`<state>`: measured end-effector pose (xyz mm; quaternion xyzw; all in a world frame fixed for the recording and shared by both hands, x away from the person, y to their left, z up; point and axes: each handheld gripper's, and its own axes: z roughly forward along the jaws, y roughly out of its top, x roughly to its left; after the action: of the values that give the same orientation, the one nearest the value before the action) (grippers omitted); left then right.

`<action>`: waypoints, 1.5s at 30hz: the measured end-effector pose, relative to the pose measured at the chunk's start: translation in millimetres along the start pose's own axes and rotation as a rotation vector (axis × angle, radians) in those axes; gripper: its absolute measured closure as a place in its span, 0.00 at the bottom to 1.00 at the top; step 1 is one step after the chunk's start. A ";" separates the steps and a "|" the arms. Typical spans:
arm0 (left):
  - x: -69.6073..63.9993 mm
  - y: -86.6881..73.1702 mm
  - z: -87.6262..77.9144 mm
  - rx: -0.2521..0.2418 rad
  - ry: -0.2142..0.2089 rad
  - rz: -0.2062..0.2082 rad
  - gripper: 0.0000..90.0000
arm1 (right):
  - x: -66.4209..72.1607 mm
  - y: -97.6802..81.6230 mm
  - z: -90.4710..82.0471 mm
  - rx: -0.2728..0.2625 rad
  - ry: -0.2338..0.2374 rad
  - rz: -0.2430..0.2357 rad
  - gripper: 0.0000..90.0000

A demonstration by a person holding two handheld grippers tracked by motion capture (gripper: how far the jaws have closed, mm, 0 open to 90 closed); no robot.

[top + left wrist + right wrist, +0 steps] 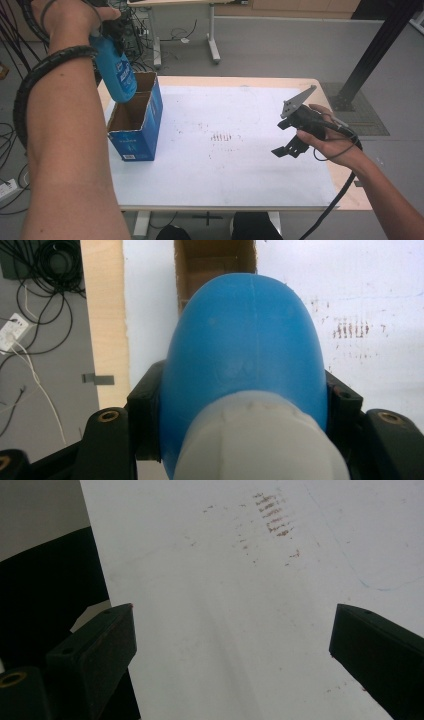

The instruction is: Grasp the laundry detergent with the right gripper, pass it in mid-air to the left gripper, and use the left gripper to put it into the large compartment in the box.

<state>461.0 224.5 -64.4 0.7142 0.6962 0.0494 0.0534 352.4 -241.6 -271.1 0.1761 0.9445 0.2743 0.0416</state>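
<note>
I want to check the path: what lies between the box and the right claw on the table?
In the high view, only bare white table with faint brown marks lies between the box and the right claw.

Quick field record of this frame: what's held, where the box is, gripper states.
held: blue bottle, base down, white cap end between the jaws
left gripper: shut on the bottle, over the box opening
box: blue carton, top open, at the table's left edge, inside looks empty
right gripper: open, nothing between the jaws, above the white mat
mat: brown stain marks near the middle
stage: bottle not yet in the box
</note>
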 end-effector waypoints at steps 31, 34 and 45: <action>10.8 -13.4 80.0 0.027 -0.022 -0.076 0.42 | -0.7 -3.7 -1.1 0.004 -0.011 -0.011 0.05; 10.7 -15.3 89.0 0.028 -0.021 -0.078 0.42 | 0.2 -4.8 -0.5 0.005 -0.010 -0.011 0.05; 6.6 -21.3 124.7 0.006 -0.020 -0.085 0.42 | 1.1 -9.4 -1.8 0.003 -0.015 -0.007 0.06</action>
<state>458.2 230.6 -190.9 0.6847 0.7253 0.0378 0.0604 348.1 -249.5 -274.5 0.1749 0.9452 0.2714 0.0496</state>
